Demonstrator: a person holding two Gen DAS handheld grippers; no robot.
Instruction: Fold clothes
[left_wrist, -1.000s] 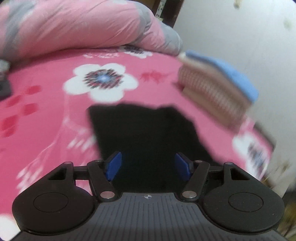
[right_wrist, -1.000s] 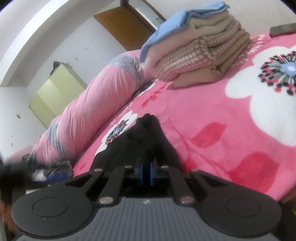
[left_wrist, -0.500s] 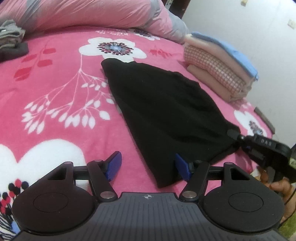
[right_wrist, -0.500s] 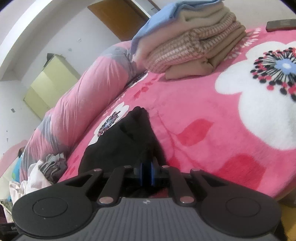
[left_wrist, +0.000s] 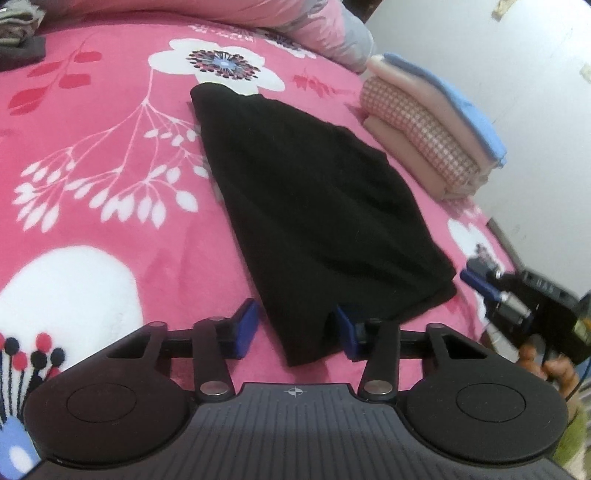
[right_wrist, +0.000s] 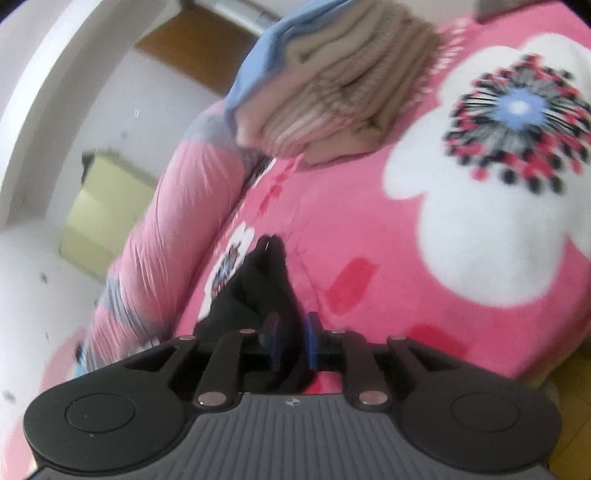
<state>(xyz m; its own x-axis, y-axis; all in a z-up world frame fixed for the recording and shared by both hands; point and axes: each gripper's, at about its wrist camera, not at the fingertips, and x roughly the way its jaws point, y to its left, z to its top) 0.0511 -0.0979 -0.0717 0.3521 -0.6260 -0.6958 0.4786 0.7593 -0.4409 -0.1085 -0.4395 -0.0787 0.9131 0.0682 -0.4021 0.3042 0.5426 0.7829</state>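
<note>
The right wrist view is smeared by blur, so the stack (right_wrist: 332, 85) at upper centre and the quilt (right_wrist: 173, 236) at left read only as soft shapes, and a yellow cabinet (right_wrist: 107, 210) at far left is vague. In the left wrist view the right gripper (left_wrist: 476, 282) at the right edge is blurred and partly cut off, with only a sliver of the hand (left_wrist: 554, 369) beneath it. The garment (left_wrist: 314, 206) is black, flat and wedge-shaped, narrow at upper centre and widening toward lower right, lying on the pink flowered blanket (left_wrist: 92, 147); its folds are hard to read in the dark cloth. The left gripper (left_wrist: 297, 330) at bottom centre has its jaws spread wide, the garment's near corner lying between them. The right gripper (right_wrist: 291, 341) shows its blue pads parted a little, with dark cloth in the gap; whether they touch it I cannot tell. The stack (left_wrist: 432, 122) of folded beige, checked and blue cloth sits at upper right, near the garment, apart from it.
</note>
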